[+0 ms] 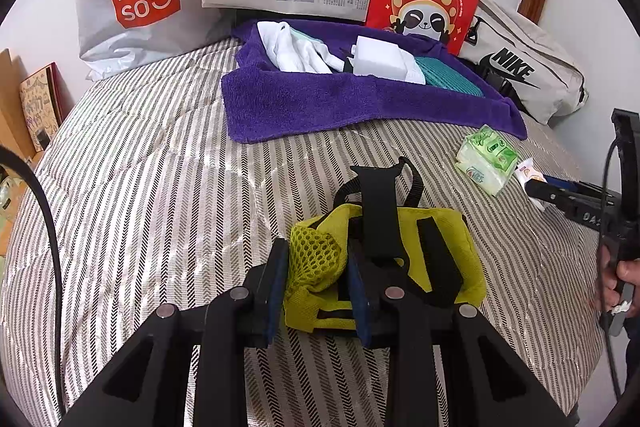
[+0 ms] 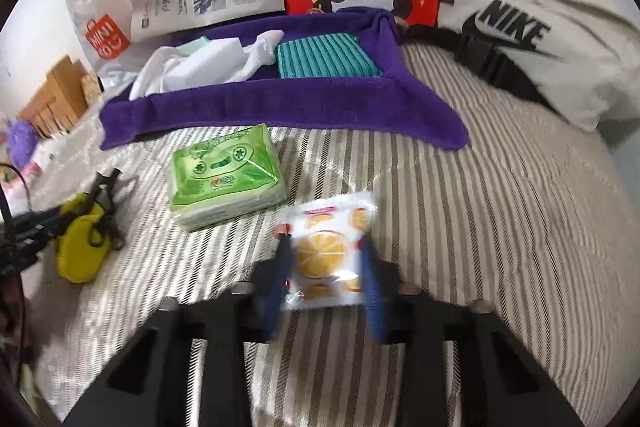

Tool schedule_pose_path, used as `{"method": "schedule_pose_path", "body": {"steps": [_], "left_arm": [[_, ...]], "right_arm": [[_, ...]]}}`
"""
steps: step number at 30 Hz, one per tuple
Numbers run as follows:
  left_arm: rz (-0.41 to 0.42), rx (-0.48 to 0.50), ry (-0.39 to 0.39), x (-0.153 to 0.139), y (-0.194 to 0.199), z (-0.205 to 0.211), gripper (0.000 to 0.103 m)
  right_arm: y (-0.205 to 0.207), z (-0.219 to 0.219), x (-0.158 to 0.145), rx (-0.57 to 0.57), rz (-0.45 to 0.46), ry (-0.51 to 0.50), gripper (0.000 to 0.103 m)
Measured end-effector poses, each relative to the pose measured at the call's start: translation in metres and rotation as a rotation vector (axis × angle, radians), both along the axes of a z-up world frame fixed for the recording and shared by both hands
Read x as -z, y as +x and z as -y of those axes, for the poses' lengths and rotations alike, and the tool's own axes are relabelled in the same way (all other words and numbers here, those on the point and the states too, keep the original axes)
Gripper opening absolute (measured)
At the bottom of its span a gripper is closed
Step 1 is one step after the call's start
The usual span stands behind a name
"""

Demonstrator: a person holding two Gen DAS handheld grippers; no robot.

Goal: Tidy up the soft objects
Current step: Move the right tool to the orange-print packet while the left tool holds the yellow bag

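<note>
With left hand-held gripper (image 1: 318, 291) clamped on yellow pouch (image 1: 384, 267) and right hand-held gripper (image 2: 326, 279) pinching orange sachet (image 2: 326, 251), both on bed (image 1: 160, 187), pick-up step; next, likely carry toward purple-lined tray (image 2: 280, 107) at twelve o'clock.

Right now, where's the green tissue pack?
On the striped bedcover, the green tissue pack lies just in front of the purple towel, up-left of the orange-print packet in the right wrist view.
</note>
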State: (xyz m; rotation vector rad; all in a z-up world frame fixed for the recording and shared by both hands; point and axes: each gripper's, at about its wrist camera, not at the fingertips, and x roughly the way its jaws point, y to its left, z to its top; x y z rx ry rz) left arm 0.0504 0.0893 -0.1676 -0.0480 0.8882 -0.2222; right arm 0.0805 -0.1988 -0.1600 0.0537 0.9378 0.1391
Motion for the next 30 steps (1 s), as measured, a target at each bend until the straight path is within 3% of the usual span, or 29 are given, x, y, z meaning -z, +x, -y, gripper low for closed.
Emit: {"method": "schedule_pose_path", "body": {"steps": [6, 8, 11, 13, 16, 21, 23, 27, 29, 30], "left_arm": [[0.001, 0.015, 0.009, 0.000, -0.001, 0.004, 0.034], [0.002, 0.020, 0.027, 0.000, -0.001, 0.007, 0.035], [0.004, 0.020, 0.049, 0.000, -0.001, 0.009, 0.035], [0.003, 0.021, 0.045, 0.000, -0.001, 0.008, 0.035], [0.000, 0.021, 0.013, 0.000, 0.000, 0.004, 0.035], [0.000, 0.021, 0.006, -0.001, -0.001, 0.002, 0.035], [0.000, 0.021, 0.006, -0.001, -0.001, 0.001, 0.035], [-0.001, 0.022, -0.007, -0.001, -0.001, 0.000, 0.035], [-0.002, 0.022, -0.016, -0.001, -0.001, 0.000, 0.035], [-0.003, 0.022, -0.020, -0.001, -0.001, 0.000, 0.035]], "right_arm": [[-0.005, -0.005, 0.001, -0.028, 0.024, -0.024, 0.029], [-0.005, -0.007, 0.002, -0.032, 0.022, 0.013, 0.049], [-0.007, -0.019, 0.003, -0.050, 0.037, -0.006, 0.067], [-0.006, -0.035, 0.005, -0.071, 0.034, -0.100, 0.069], [-0.006, -0.039, 0.005, -0.093, 0.037, -0.095, 0.069], [-0.008, -0.038, 0.005, -0.084, 0.041, -0.094, 0.063], [-0.009, -0.038, 0.004, -0.089, 0.045, -0.089, 0.051], [-0.015, -0.033, 0.002, -0.062, 0.042, -0.055, 0.039], [-0.015, -0.027, 0.001, -0.039, 0.033, -0.031, 0.024], [-0.015, -0.023, 0.001, -0.027, 0.026, -0.014, 0.022]]}}
